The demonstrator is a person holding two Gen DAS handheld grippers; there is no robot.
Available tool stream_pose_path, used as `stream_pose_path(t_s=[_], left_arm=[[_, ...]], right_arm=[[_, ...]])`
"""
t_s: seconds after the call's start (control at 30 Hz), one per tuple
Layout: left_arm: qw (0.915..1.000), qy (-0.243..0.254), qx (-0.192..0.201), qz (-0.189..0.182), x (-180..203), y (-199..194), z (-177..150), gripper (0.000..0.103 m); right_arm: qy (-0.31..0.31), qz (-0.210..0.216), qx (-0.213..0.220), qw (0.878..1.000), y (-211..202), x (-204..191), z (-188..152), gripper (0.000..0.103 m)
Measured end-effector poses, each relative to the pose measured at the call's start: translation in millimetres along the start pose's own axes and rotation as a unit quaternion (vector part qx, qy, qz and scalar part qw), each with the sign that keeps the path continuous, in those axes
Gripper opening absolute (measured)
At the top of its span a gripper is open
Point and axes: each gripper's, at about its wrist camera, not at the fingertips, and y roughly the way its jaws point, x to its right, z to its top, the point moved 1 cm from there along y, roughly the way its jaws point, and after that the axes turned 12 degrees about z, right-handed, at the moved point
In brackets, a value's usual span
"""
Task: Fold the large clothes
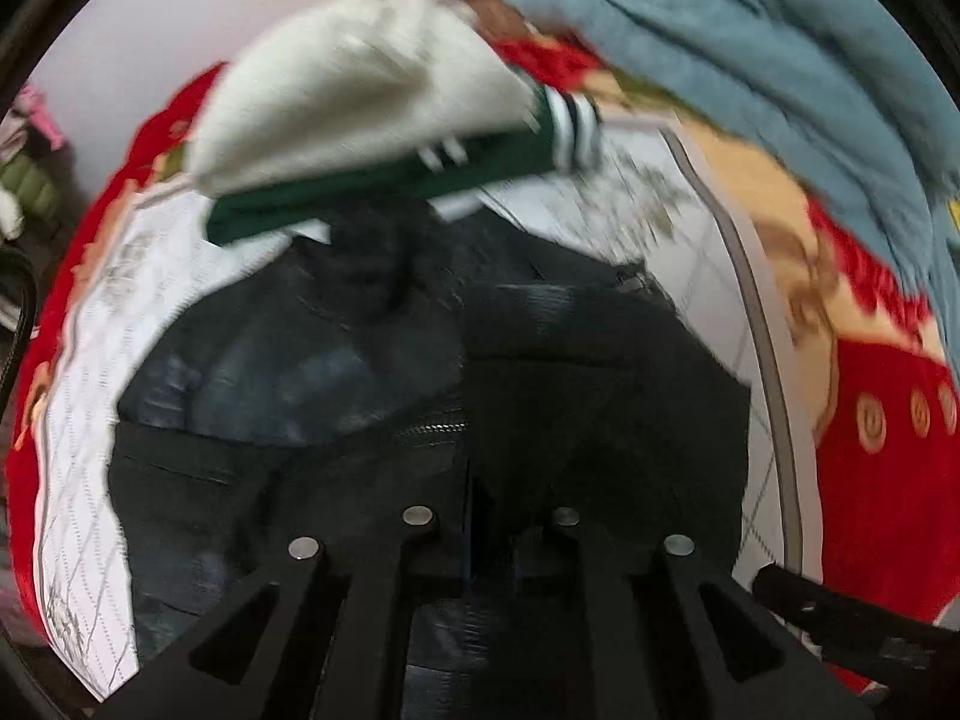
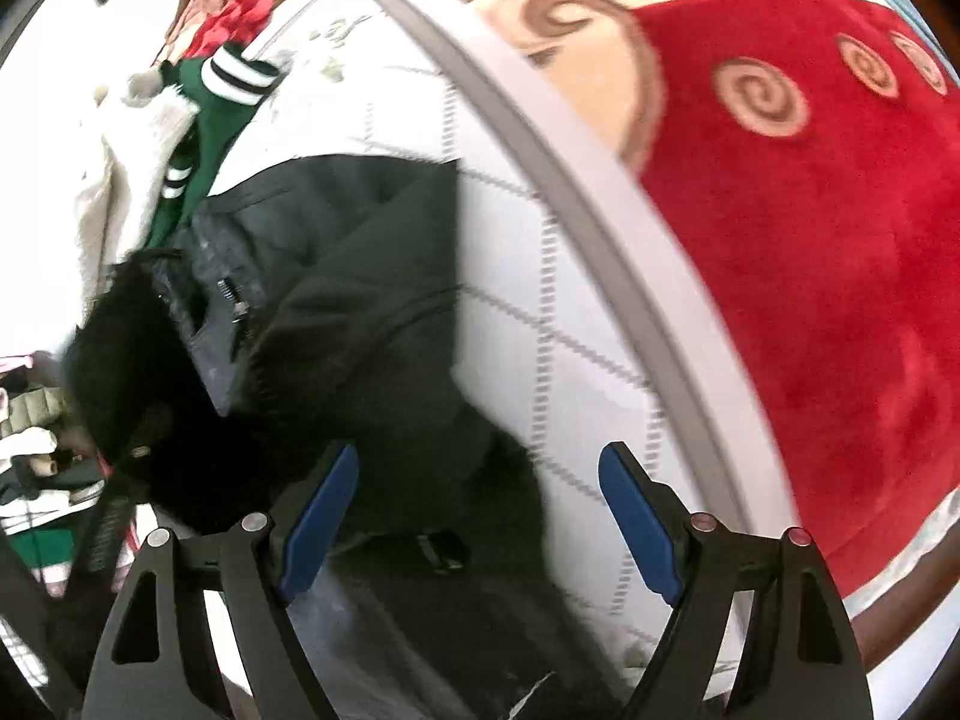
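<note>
L gripper [image 1: 489,531] is pinching black jacket [image 1: 312,372] on white quilt [image 1: 90,420]; R gripper [image 2: 480,516] is hovering spread over jacket's edge.

Plain white wall [image 1: 150,30]; red floral blanket [image 2: 810,240] under white quilted sheet [image 2: 540,300]

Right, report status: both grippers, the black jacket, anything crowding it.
Left gripper shut on black jacket. Right gripper open, above the jacket's edge. Green-and-cream jacket lies at the black jacket's far end, on the white quilt.

Bright, even light; motion blur; fisheye-warped edges.
</note>
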Motion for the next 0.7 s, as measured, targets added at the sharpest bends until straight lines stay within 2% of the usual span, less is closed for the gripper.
stream_pose_path(t_s=[0.1,0.17,0.2,0.23,0.3,0.4,0.53,0.63,0.7], left_arm=[[0.9995,0.009,-0.028,-0.013,7.0,7.7,-5.4,0.012],[0.9985,0.002,-0.039,-0.039,4.7,6.0,-3.0,0.032],[0.9981,0.001,-0.042,-0.044,3.1,6.0,-2.1,0.068],[0.9979,-0.002,-0.041,-0.05,0.7,5.0,-1.7,0.096],[0.9982,-0.005,-0.031,-0.052,-7.3,2.1,-2.1,0.097],[0.9984,-0.009,-0.038,-0.041,-24.9,2.0,-4.8,0.098],[0.9962,-0.071,-0.049,-0.01,-83.5,-5.2,-11.2,0.098],[0.9899,-0.125,-0.059,0.032,-136.3,-4.4,-21.1,0.098],[0.9828,-0.149,-0.075,0.078,-169.9,4.3,-29.7,0.098]], right_arm=[[-0.005,-0.007,0.003,1.0,-9.6,10.3,0.6,0.084],[-0.011,-0.007,0.008,1.0,-13.8,8.4,-0.4,0.084],[-0.013,-0.006,0.009,1.0,-15.7,7.5,-0.2,0.084],[-0.016,-0.004,0.011,1.0,-19.2,6.0,1.0,0.084],[-0.019,0.002,0.012,1.0,-25.8,5.7,1.6,0.084],[-0.013,0.015,0.014,1.0,-30.2,-2.5,8.8,0.084],[-0.021,0.046,0.011,0.999,-27.2,-20.5,19.8,0.084],[-0.045,0.071,-0.007,0.996,-9.4,-44.7,30.7,0.084],[-0.073,0.076,-0.022,0.994,10.6,-63.5,35.5,0.084]])
